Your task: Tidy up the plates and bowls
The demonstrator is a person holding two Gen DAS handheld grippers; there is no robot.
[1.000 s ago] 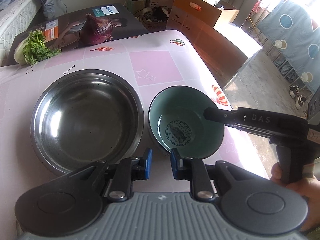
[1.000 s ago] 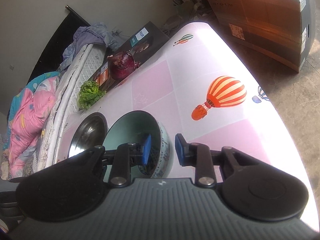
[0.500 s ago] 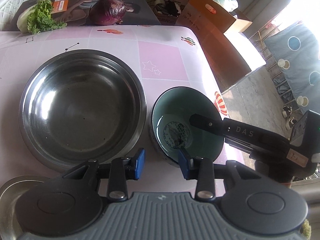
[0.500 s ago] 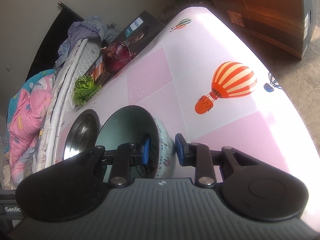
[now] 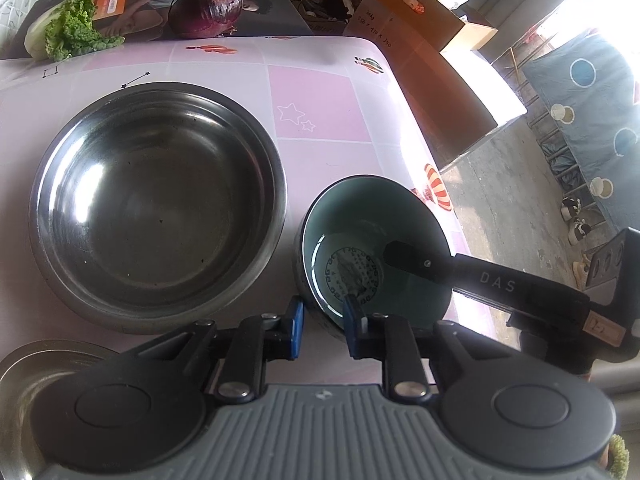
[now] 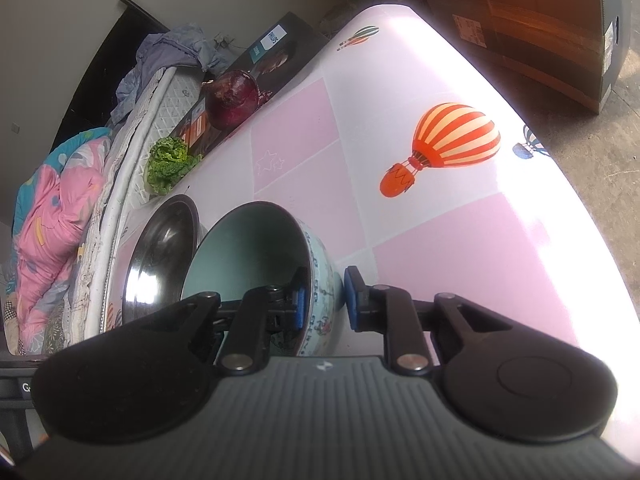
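Observation:
A teal ceramic bowl [image 5: 360,216] with a dark emblem inside and a patterned outside [image 6: 320,264] is tilted, lifted off the pink table. My right gripper [image 6: 323,298] is shut on its rim, one finger inside and one outside; its finger [image 5: 424,264] shows inside the bowl in the left wrist view. A large steel bowl [image 5: 156,204] sits to its left on the table, also seen in the right wrist view [image 6: 160,248]. My left gripper [image 5: 322,330] is open, its jaws straddling the teal bowl's near rim.
A steel plate [image 5: 36,364] lies at the near left. A red onion [image 5: 208,4] and lettuce [image 5: 68,36] rest on a dark box at the table's far edge. The table edge [image 5: 440,168] drops to the floor on the right. Cardboard boxes [image 6: 540,12] stand beyond.
My right gripper has lifted and tilted the teal bowl. My left gripper has opened wider and moved forward and right, onto the teal bowl's near rim.

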